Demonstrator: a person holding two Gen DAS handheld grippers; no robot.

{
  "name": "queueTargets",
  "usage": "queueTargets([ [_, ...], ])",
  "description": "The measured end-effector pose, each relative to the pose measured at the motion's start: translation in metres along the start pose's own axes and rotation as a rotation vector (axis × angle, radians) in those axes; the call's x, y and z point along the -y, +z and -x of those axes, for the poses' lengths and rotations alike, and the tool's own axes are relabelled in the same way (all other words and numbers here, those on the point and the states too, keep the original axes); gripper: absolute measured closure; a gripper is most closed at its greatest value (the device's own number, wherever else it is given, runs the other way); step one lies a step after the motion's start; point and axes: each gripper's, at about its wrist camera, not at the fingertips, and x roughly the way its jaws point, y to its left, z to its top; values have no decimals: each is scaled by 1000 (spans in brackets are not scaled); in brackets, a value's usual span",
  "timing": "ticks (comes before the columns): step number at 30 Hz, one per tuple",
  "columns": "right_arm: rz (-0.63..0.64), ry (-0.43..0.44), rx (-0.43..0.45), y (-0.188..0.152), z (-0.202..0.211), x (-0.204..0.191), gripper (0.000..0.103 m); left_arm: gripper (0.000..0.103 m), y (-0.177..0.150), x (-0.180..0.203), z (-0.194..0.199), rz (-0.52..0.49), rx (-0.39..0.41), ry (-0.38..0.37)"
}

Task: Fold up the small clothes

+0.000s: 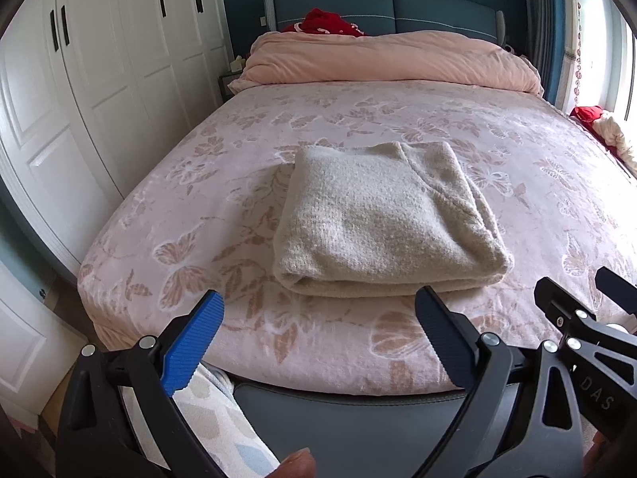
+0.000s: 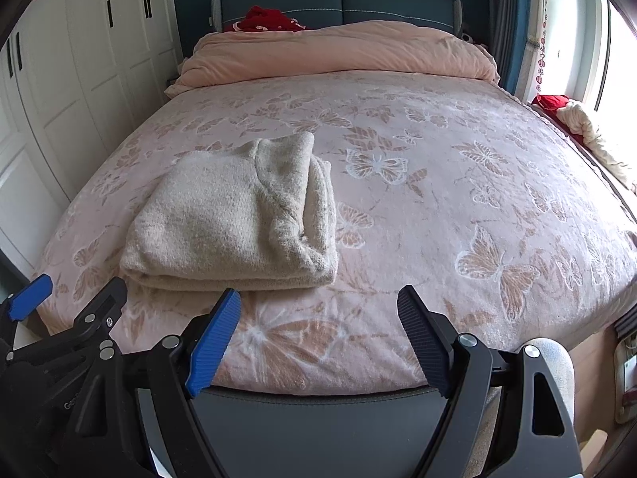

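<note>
A cream knit sweater (image 1: 382, 215) lies folded into a thick rectangle on the pink butterfly bedspread (image 1: 497, 151), near the foot of the bed. It also shows in the right wrist view (image 2: 235, 215), left of centre. My left gripper (image 1: 318, 318) is open and empty, held just short of the sweater's near fold. My right gripper (image 2: 318, 310) is open and empty, to the right of the sweater's near corner, over the bedspread (image 2: 458, 183). Each gripper shows at the edge of the other's view.
A rolled pink duvet (image 1: 390, 59) lies across the head of the bed, with red cloth (image 1: 330, 24) behind it. White wardrobe doors (image 1: 99, 79) stand on the left. A window ledge with red and cream cloth (image 2: 577, 123) is on the right.
</note>
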Motion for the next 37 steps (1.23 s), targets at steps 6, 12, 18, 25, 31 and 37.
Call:
queueTargets([
  [6,0,4,-1,0,0,-2,24,9,0,-1,1,8,-3,6],
  [12,3,8,4,1,0,-3,24,9,0,-4,1,24,-15,4],
  [18,3,9,2,0,0,-5,24,9,-1,-6,-2,31,-23,-1],
  [25,-20,23,-2,-1,0,-7,24,6,-2,-6,1,25,11,17],
  [31,-40,18,3,-3,2,-6,24,7,-1,-6,-2,33,-5,-4],
  [37,-39,16,6,-3,3,-6,24,8,-3,-6,-2,41,-14,-9],
])
